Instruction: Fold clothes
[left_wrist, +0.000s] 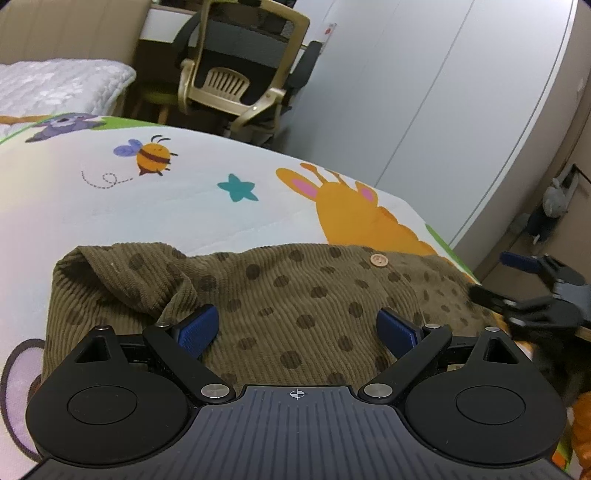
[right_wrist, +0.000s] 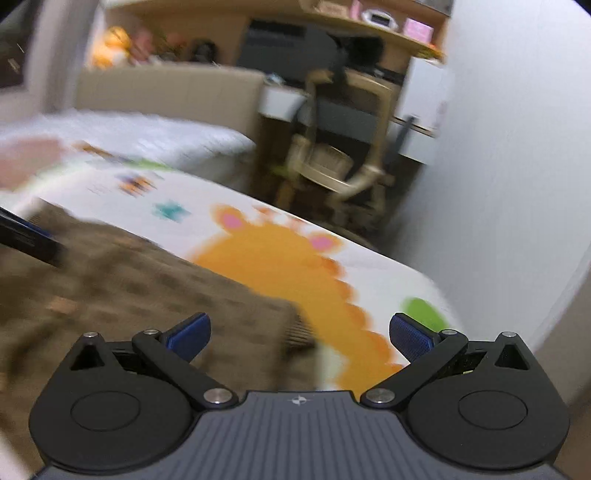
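The brown spotted garment (left_wrist: 280, 295) is lying bunched on the bed (left_wrist: 147, 206), near the bed's right edge and its far right corner, over the printed orange giraffe (left_wrist: 347, 210). A wooden button (left_wrist: 377, 260) is showing on its upper right part, and a rolled hood or sleeve end is humping up at its left side.

The step in hand is probably a fresh grasp to spread or fold the cloth. To do it well, each claw should be taking a true edge or corner, not a pinch of the middle, and biting through one layer only so the piece opens flat. The ribbed fabric looks thick and soft, so a deep bite between the pads is likely holding better than a fingertip nip; lifting both sides evenly should be keeping the fold line straight.

The left claw (left_wrist: 297, 330) is hovering low over the middle of the garment, its blue pads (left_wrist: 197, 328) spread wide with nothing between them, pointing across the bed toward the far edge. The right claw (right_wrist: 299, 332) is also standing wide and holding nothing, straddling the garment's right border where cloth meets giraffe print; its view is heavily blurred, so it is apparently moving fast. From the left wrist it is appearing at the bed's right edge.
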